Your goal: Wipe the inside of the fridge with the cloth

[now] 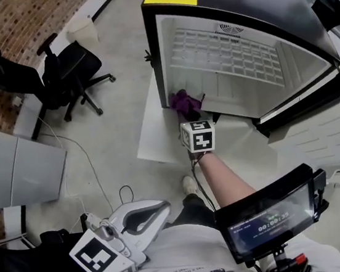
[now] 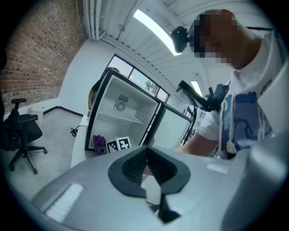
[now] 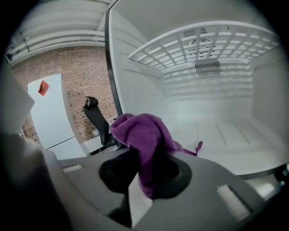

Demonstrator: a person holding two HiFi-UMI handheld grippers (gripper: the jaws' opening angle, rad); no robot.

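An office chair stands on the floor at far left. The left hand-held gripper hangs low near the person's body, its jaws clenched together on nothing. The right hand-held gripper grasps the purple cloth by the front left corner of the open fridge, below its wire shelf. The door is swung out to the right.

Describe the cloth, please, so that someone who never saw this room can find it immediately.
Look for the open fridge with a black frame and a white inside. At the lower left corner of its opening, the right gripper is shut on the cloth. It is purple, crumpled and soft, the only purple thing against the white walls.
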